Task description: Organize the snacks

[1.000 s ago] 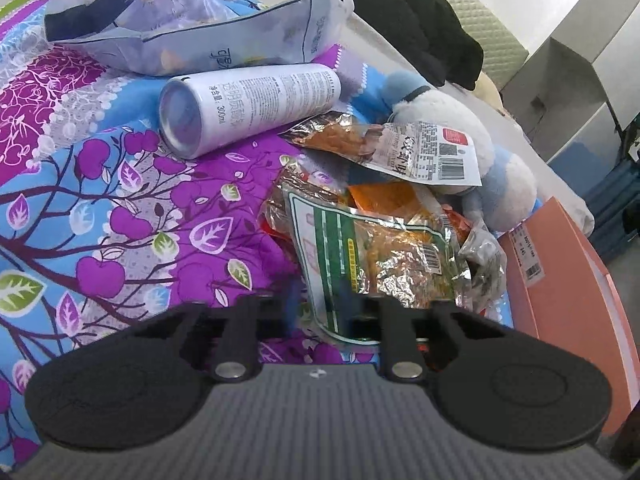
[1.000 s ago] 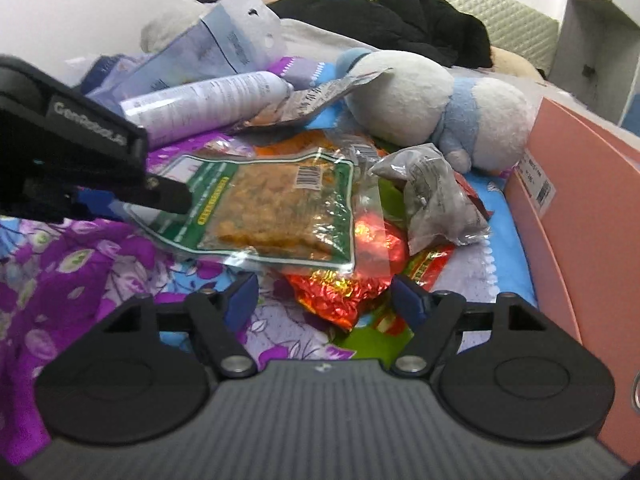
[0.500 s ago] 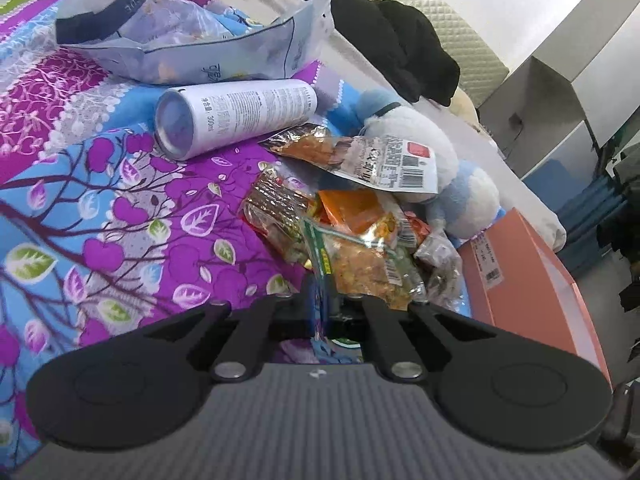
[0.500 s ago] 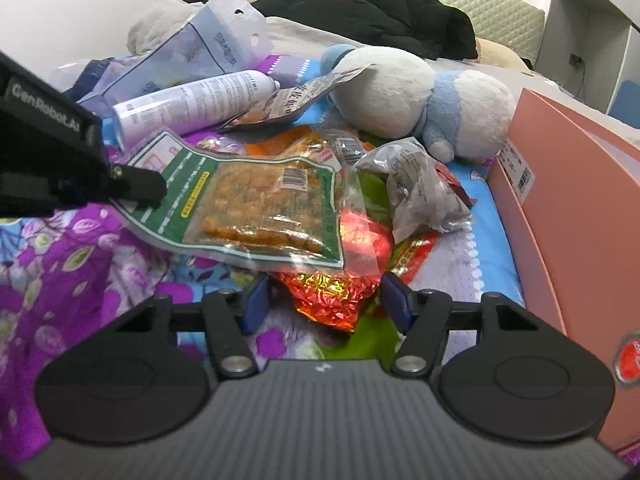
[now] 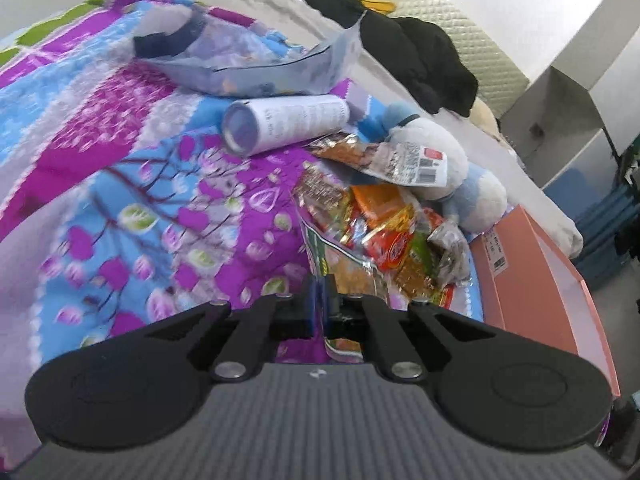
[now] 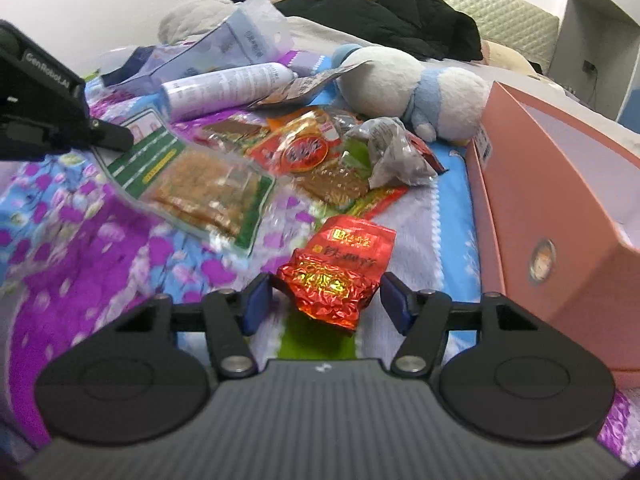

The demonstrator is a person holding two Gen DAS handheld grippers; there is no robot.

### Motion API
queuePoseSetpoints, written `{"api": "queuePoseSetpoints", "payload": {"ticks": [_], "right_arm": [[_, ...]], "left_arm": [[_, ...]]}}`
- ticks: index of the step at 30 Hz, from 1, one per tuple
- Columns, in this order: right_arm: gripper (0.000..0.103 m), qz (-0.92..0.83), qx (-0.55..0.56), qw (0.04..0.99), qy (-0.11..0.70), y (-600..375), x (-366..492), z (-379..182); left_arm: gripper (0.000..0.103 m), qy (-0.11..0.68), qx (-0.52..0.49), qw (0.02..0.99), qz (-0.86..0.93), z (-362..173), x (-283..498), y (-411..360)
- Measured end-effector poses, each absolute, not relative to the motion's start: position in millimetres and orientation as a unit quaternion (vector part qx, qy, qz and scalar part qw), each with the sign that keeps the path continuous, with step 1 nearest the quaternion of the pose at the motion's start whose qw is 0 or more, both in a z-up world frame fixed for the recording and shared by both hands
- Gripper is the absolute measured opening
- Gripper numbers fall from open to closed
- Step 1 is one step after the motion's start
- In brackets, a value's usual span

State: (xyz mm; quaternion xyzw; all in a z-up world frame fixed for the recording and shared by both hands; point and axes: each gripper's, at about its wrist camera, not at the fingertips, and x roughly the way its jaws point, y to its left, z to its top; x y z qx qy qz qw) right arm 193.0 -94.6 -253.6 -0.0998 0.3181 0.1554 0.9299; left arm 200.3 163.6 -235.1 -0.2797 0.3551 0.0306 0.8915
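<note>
The snacks lay heaped on the flowered bedspread (image 5: 120, 184) beside a pink box (image 5: 536, 280). In the left wrist view, the left gripper (image 5: 320, 304) was closed on the edge of the green-bordered snack packet (image 5: 348, 276), its blue pads pressed together with the clear film pinched between them. A second before, that packet had lain flat on top of the heap with the fingers just reaching its edge; now it hung edge-on from the grip, raised off the pile, and the view had pulled back and blurred with motion. Behind it sat a white cylindrical can (image 5: 284, 126) on its side, a large pale-blue bag (image 5: 256, 68), a plush toy (image 5: 452, 176) with a barcoded wrapper draped over it, and the remaining bright wrappers near the box.

In the right wrist view, the left gripper (image 6: 100, 136) appeared at the far left, holding the green-bordered snack packet (image 6: 200, 188) by its corner so that it slanted above the bedspread (image 6: 80, 240). Lifting it had uncovered a red foil packet (image 6: 336, 276), earlier half hidden beneath it. The right gripper (image 6: 324, 304) was open, one finger on each side of that foil packet and close to touching it. The pink box (image 6: 560, 216) stood just to the right, its opening facing up.

I judged that one packet was in hand and ready to carry to the box, and the second was now free to be grasped. Most of the heap remained unsorted.
</note>
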Motion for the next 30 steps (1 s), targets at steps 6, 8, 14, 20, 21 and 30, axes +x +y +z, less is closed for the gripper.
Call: {"api": "queuePoseSetpoints", "payload": {"ticks": [6, 8, 14, 20, 21, 30], "right_arm": [[0.063, 0.175, -0.109, 0.926, 0.318, -105.3, 167.2, -248.8], [0.063, 0.178, -0.113, 0.923, 0.321, -108.9, 158.8, -250.1], [0.063, 0.173, -0.111, 0.921, 0.332, -121.3, 143.5, -251.6], [0.063, 0.17, -0.105, 0.921, 0.335, -134.6, 139.2, -251.3], [0.063, 0.169, -0.103, 0.92, 0.337, -136.4, 139.3, -251.4], [0.064, 0.177, -0.093, 0.918, 0.342, -141.3, 138.2, -252.6]], "left_arm": [[0.004, 0.379, -0.282, 0.88, 0.034, -237.2, 174.2, 153.2], [0.004, 0.388, -0.283, 0.876, 0.03, -237.3, 166.5, 145.8], [0.003, 0.4, -0.302, 0.865, 0.028, -235.4, 151.0, 126.5], [0.004, 0.431, -0.315, 0.846, 0.01, -241.2, 140.9, 101.2], [0.004, 0.434, -0.315, 0.844, 0.008, -241.2, 139.5, 98.2], [0.009, 0.484, -0.283, 0.828, -0.019, -236.1, 127.2, 76.6]]}}
